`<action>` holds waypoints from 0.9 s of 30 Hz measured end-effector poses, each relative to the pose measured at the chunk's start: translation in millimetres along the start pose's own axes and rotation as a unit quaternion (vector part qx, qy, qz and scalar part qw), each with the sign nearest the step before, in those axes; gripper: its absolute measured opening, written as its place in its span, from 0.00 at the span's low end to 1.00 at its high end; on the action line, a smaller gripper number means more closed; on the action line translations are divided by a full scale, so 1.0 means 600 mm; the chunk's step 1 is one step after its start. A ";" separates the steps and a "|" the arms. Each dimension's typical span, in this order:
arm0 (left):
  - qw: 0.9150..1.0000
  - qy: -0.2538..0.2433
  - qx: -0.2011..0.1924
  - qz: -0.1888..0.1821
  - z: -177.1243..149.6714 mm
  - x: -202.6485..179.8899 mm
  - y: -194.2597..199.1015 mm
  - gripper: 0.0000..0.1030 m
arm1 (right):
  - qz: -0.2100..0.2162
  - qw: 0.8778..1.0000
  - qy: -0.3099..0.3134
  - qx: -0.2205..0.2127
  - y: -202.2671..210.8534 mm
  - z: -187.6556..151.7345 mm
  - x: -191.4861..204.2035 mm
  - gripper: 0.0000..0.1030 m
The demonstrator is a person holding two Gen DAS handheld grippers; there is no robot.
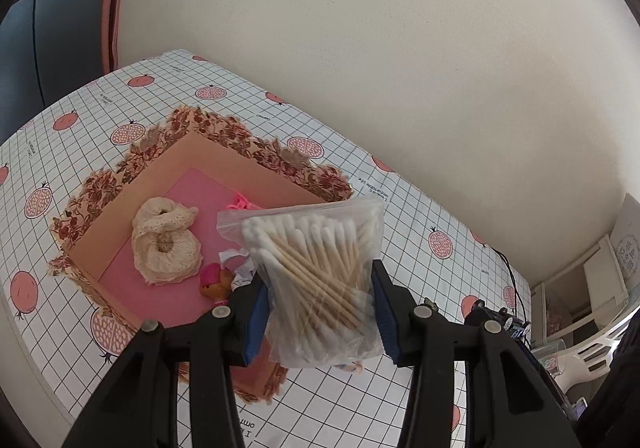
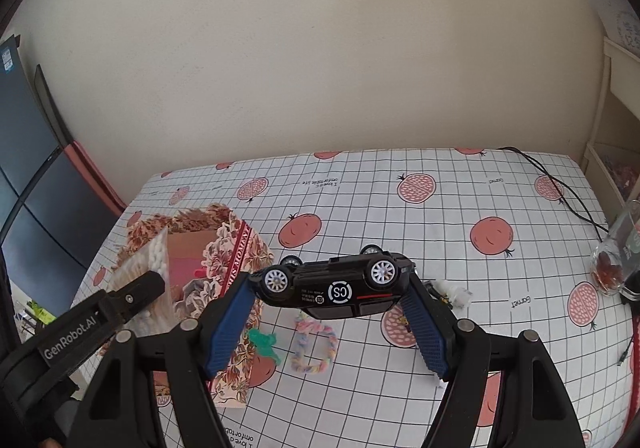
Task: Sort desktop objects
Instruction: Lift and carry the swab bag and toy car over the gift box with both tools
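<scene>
1. Left gripper point(image 1: 320, 308) is clamped on one bag of cotton swabs point(image 1: 316, 268), held over the near side of the box point(image 1: 240, 171). Ease it lower before letting go, and drop it flat on the pink floor beside the lace rolls point(image 1: 166, 244).
2. Right gripper point(image 2: 332, 300) holds one black toy car point(image 2: 332, 282), wheels up, pinched end to end (box sits to its left). Bring it in after the left hand is out of the way.
3. Box contents: two lace rolls, one small doll point(image 1: 216, 282), probably one pink clip, partly hidden.
4. Beyond the car on the cloth: one green trinket point(image 2: 264, 342), one pastel braided loop point(image 2: 314, 340).
</scene>
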State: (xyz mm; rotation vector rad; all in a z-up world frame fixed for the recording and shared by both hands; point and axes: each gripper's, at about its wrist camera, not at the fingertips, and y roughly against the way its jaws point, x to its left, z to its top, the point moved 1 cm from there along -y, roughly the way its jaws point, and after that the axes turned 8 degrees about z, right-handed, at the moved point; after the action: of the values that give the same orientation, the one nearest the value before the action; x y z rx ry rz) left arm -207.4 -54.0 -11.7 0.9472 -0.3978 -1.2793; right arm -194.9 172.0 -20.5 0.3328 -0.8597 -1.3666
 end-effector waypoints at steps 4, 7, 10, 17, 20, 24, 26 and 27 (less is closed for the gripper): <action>1.000 0.012 -0.009 0.013 0.011 0.029 0.002 0.47 | 0.017 1.000 0.020 0.007 -0.014 -0.006 0.038 0.75; 0.999 0.016 -0.013 0.034 0.018 0.054 -0.002 0.47 | 0.028 0.999 0.035 0.010 -0.021 -0.013 0.066 0.75; 0.999 0.032 -0.011 0.041 0.024 0.084 -0.009 0.47 | 0.037 0.998 0.051 0.016 -0.033 -0.022 0.094 0.75; 0.996 0.066 -0.008 0.065 0.031 0.137 -0.024 0.47 | 0.051 0.995 0.081 0.030 -0.062 -0.040 0.148 0.75; 0.993 0.088 -0.005 0.075 0.029 0.158 -0.026 0.47 | 0.060 0.993 0.091 0.033 -0.072 -0.046 0.169 0.75; 0.992 0.100 -0.009 0.081 0.029 0.172 -0.026 0.47 | 0.075 0.991 0.108 0.036 -0.083 -0.057 0.198 0.75; 0.991 0.107 -0.009 0.082 0.030 0.179 -0.026 0.47 | 0.079 0.989 0.116 0.040 -0.087 -0.062 0.209 0.75; 0.990 0.111 -0.007 0.082 0.029 0.182 -0.025 0.47 | 0.079 0.989 0.121 0.040 -0.088 -0.065 0.214 0.75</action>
State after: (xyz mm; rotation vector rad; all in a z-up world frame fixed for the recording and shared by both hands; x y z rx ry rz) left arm -198.2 -161.8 -39.6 1.0117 -0.2852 -1.0140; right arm -209.8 29.8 -37.9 0.4729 -0.7243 -1.1199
